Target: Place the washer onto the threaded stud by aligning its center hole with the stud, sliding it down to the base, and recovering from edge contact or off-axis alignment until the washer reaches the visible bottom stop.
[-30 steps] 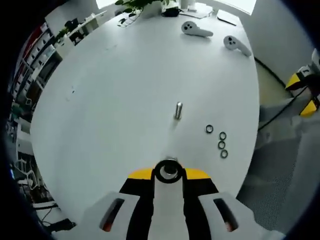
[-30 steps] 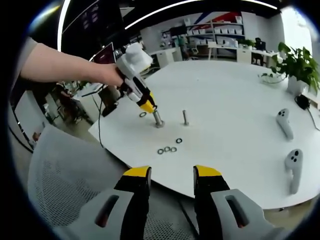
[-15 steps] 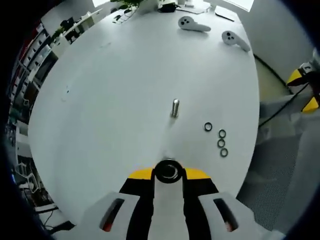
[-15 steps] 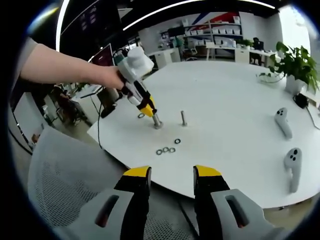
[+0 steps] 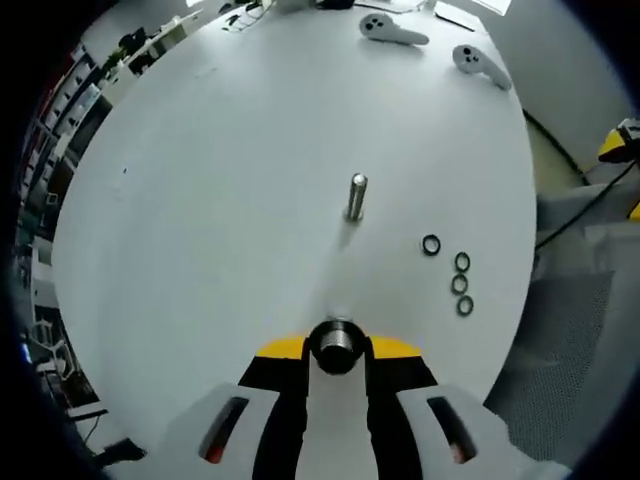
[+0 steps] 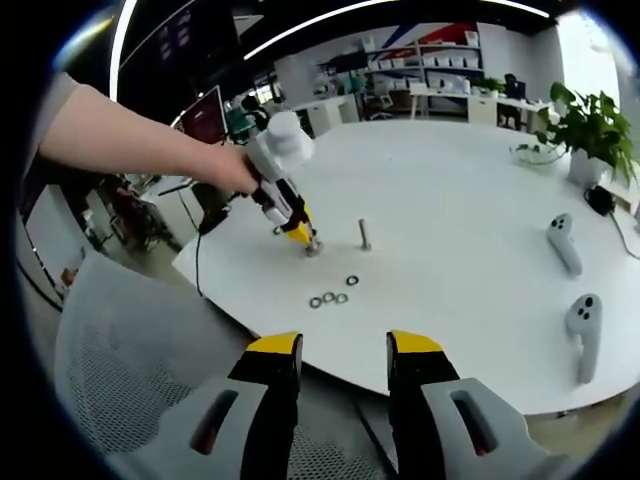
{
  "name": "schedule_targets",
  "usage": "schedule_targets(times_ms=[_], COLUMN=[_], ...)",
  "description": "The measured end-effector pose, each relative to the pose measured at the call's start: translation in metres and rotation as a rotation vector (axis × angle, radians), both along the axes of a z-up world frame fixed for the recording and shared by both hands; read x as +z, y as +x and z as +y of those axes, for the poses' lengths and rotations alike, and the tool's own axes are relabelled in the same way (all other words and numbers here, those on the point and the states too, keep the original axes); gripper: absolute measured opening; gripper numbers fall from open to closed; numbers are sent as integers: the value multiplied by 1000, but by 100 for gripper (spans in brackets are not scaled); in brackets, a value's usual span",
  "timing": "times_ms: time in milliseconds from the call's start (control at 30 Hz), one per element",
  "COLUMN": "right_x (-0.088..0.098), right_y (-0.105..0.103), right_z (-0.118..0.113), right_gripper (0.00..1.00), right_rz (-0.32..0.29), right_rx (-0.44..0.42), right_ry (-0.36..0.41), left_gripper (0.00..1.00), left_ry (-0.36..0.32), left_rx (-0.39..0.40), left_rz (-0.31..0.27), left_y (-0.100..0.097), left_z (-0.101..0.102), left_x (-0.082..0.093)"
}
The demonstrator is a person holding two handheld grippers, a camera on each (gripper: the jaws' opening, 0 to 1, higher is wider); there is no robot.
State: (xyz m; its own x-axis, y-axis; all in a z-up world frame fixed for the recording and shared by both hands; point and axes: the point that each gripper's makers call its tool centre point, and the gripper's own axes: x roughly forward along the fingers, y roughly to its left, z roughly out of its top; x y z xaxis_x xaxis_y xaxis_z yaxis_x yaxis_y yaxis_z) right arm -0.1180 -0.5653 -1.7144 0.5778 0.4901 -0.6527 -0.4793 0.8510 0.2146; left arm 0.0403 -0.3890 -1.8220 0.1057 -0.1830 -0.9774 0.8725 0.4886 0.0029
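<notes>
Our left tool (image 5: 337, 352) has its jaws closed in on a washer (image 5: 337, 343), which sits directly over the near threaded stud (image 5: 338, 340) — the stud's grey top shows through the washer's hole between our yellow tips. Seen from the right gripper view, the left tool (image 6: 304, 238) slants down onto that stud (image 6: 314, 247) close to the bench (image 6: 470, 250), so we judge the washer is partway down the thread; whether it has reached the base we cannot tell from here.

Our right tool (image 6: 340, 345) hangs off the bench edge with jaws apart and nothing between them, well short of the work.

Just ahead of the left tool stands a second stud (image 5: 356, 196), bare. Off to its right and a little nearer lie four spare washers (image 5: 458, 276), one apart from a row of three. Far beyond, at the bench's other side, rest two white controllers (image 5: 436, 44).

The step in hand is the slide down. Next we would keep the washer level and press it along the stud's axis — easing back and re-centring if it catches on the thread — then let go once it seats.
</notes>
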Motion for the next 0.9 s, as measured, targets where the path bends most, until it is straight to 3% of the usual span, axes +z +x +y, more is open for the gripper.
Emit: schedule_targets(times_ms=[133, 633, 900], right_x=[0, -2, -2], right_y=[0, -1, -2], right_z=[-1, -2, 0], right_gripper=[36, 36, 36], right_rz=[2, 6, 10], right_rx=[-4, -3, 7], right_ry=[-2, -13, -16], left_gripper=[19, 21, 28], left_ry=[13, 32, -32], left_rx=[-2, -54, 29], left_rz=[0, -33, -81], left_y=[-1, -1, 5], left_z=[2, 1, -2], left_x=[-8, -8, -1])
